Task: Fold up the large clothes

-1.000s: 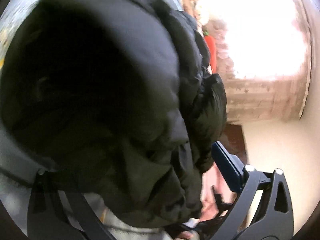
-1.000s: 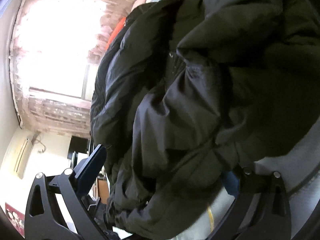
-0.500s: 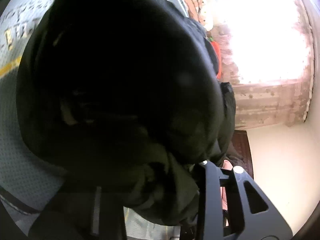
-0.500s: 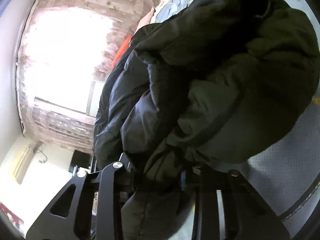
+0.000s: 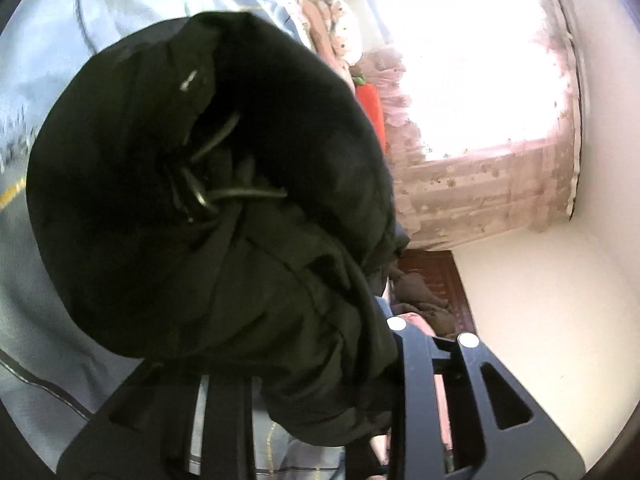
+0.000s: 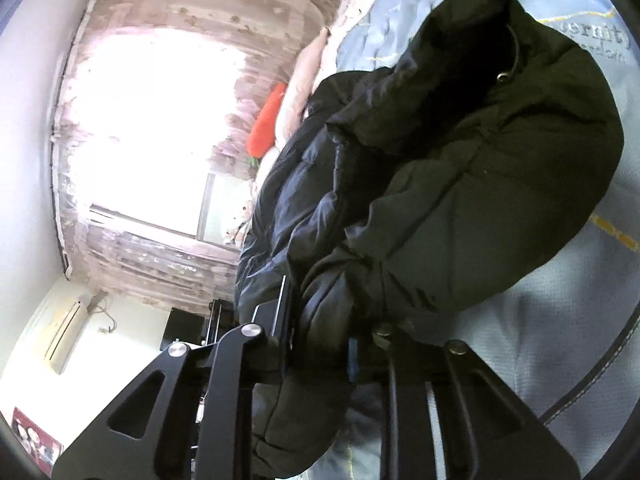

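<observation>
A bulky black padded jacket (image 5: 160, 200) hangs bunched in the left wrist view, its hood opening and grey drawstring (image 5: 240, 193) facing the camera. My left gripper (image 5: 316, 380) pinches a thick fold at the jacket's lower edge, and its jaws are closing on that fold. In the right wrist view the same jacket (image 6: 480, 200) droops over the bed. My right gripper (image 6: 328, 332) holds another fold of it. Its jaws are opening slightly, with fabric still pressed between the fingers. The fingertips of both grippers are buried in cloth.
Light blue bedding (image 5: 60, 60) with yellow lines lies under the jacket, also shown as bedding (image 6: 560, 320). A red plush (image 6: 266, 120) and pillows sit near the curtained window (image 5: 480, 200). Dark wooden furniture (image 5: 436, 276) stands by the wall. An air conditioner (image 6: 66, 332) hangs on the wall.
Both grippers, wide open around the jacket a second ago, have closed on its folds. They have risen with it, and more bedding shows around the bundle.
</observation>
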Action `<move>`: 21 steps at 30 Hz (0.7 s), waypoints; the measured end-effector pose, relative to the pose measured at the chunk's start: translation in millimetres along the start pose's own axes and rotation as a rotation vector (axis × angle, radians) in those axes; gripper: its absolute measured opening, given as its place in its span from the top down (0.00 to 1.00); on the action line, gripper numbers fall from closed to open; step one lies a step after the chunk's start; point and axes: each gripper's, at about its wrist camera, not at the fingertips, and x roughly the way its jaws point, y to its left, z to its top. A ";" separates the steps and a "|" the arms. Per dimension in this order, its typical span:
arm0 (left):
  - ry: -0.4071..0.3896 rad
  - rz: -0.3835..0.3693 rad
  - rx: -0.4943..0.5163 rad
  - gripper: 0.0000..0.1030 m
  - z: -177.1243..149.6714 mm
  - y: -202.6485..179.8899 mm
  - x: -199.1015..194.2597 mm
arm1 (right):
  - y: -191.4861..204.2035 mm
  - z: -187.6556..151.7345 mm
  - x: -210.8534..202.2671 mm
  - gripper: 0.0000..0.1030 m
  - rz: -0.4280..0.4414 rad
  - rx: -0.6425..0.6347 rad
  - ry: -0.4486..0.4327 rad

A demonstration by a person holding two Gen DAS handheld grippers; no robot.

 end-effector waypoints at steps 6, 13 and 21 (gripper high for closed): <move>0.013 -0.024 -0.074 0.75 -5.6 9.9 5.7 | -54.2 -25.5 -4.6 0.07 -0.035 0.323 0.105; 0.016 -0.038 -0.074 0.75 -1.2 3.6 14.4 | -29.7 -35.1 5.3 0.05 -0.046 0.142 0.153; 0.014 -0.038 -0.079 0.75 -0.5 7.8 19.7 | -37.5 0.8 29.9 0.42 0.121 0.187 0.010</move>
